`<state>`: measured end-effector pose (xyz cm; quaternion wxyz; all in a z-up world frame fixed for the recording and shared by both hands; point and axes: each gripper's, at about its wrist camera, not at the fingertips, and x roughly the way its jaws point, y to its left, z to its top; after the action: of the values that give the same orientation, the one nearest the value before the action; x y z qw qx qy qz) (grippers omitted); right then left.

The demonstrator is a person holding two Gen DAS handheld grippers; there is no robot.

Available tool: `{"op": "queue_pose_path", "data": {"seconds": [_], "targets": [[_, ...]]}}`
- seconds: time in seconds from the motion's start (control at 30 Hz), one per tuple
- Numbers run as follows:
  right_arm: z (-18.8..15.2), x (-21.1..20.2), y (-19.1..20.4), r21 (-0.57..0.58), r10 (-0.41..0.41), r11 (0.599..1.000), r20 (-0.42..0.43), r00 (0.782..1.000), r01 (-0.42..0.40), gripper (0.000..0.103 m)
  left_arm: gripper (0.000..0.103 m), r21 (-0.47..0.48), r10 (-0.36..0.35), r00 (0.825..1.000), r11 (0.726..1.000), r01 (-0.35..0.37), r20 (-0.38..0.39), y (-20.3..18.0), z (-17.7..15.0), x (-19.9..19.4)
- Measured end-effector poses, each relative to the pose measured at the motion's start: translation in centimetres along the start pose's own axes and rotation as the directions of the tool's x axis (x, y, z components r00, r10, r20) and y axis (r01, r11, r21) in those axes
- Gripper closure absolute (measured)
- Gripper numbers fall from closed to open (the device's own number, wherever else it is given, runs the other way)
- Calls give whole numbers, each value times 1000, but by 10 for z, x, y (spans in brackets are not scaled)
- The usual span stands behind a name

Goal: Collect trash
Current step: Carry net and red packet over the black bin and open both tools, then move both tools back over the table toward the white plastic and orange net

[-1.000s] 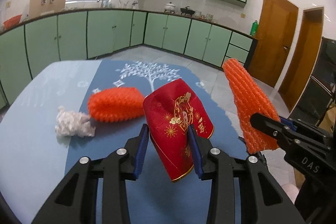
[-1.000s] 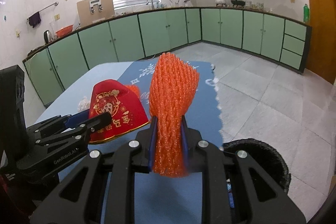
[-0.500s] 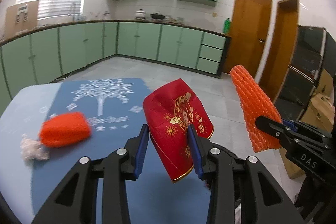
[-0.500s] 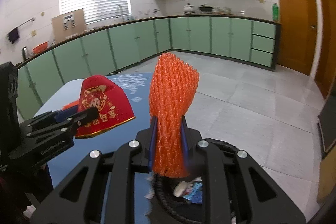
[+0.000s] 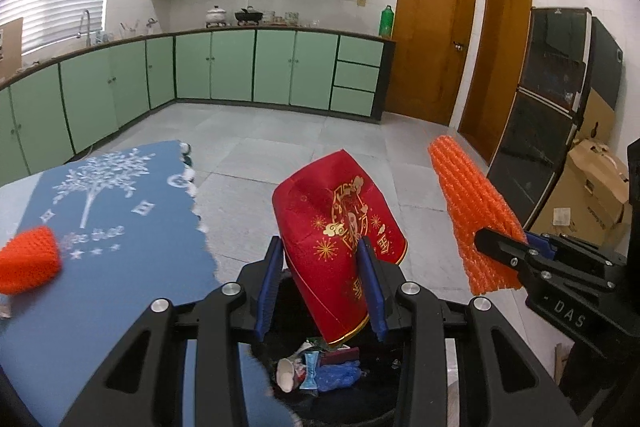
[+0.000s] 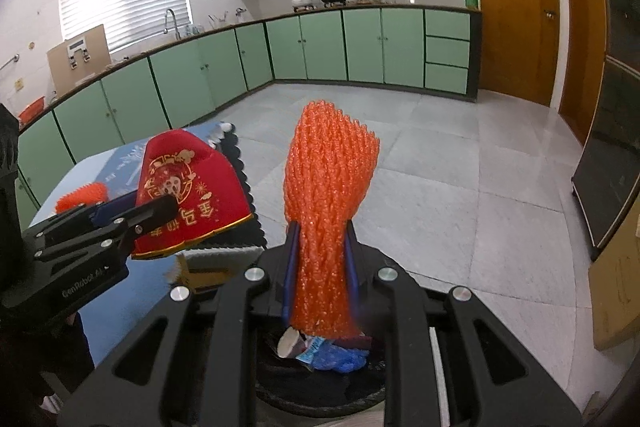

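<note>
My left gripper point(image 5: 320, 283) is shut on a red paper packet with gold print point(image 5: 340, 227), held over a black trash bin point(image 5: 344, 395) with trash inside. The packet also shows in the right wrist view point(image 6: 188, 195). My right gripper point(image 6: 320, 267) is shut on an orange foam net sleeve point(image 6: 328, 195), held upright over the same bin point(image 6: 320, 387). The sleeve also shows at the right of the left wrist view point(image 5: 472, 215). A second orange foam net point(image 5: 28, 261) lies on the blue table mat point(image 5: 120, 227).
The bin stands on the floor just off the table's edge and holds a paper cup point(image 6: 290, 343) and blue wrappers point(image 6: 336, 357). Green cabinets point(image 5: 256, 67), wooden doors point(image 5: 432, 47), a black fridge point(image 5: 552, 107) and cardboard boxes point(image 5: 592, 195) ring the tiled floor.
Both grippers have swung right, off the table and over the trash bin, each still holding its item. The table and the second foam net have slid to the left of view.
</note>
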<state>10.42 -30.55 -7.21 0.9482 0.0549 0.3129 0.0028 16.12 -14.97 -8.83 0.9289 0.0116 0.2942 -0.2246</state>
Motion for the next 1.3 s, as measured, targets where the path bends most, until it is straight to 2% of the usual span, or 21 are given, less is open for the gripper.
{"op": "queue_pose_path", "data": {"seconds": [0.3, 0.33, 0.37, 0.4, 0.47, 0.73, 0.9, 1.13, 1.3], "targets": [[-10, 57, -24, 11, -10, 1000, -101, 995, 11, 76, 62, -11, 10, 996, 1000, -10, -87, -11, -3, 46], [-11, 62, -24, 6, -12, 1000, -111, 994, 13, 69, 62, -13, 7, 995, 1000, -8, -98, -11, -3, 50], [-13, 69, -26, 1, -21, 1000, -127, 992, 21, 57, 62, -20, 4, 994, 1000, -7, -112, -10, -3, 54], [-12, 71, -25, -1, -30, 1000, -131, 991, 31, 52, 63, -30, 0, 993, 1000, -3, -122, -9, -2, 57], [-15, 76, -25, -4, -42, 999, -136, 990, 42, 35, 62, -41, -12, 992, 999, 7, -128, -7, 0, 59], [-16, 68, -20, 17, -73, 997, -117, 991, 75, 13, 47, -85, 14, 994, 996, -22, -104, 18, 6, 44], [-3, 51, -5, 48, -62, 997, -80, 995, 66, 10, 30, -94, 56, 997, 994, -61, -62, 35, 11, 20], [14, 25, 31, 34, -11, 999, -13, 1000, 12, 8, 25, -99, 120, 993, 988, -120, 0, 63, 14, -24], [27, 19, 68, -16, 33, 999, 16, 999, -33, 7, 23, -100, 193, 980, 977, -188, 38, 94, 15, -58]]}}
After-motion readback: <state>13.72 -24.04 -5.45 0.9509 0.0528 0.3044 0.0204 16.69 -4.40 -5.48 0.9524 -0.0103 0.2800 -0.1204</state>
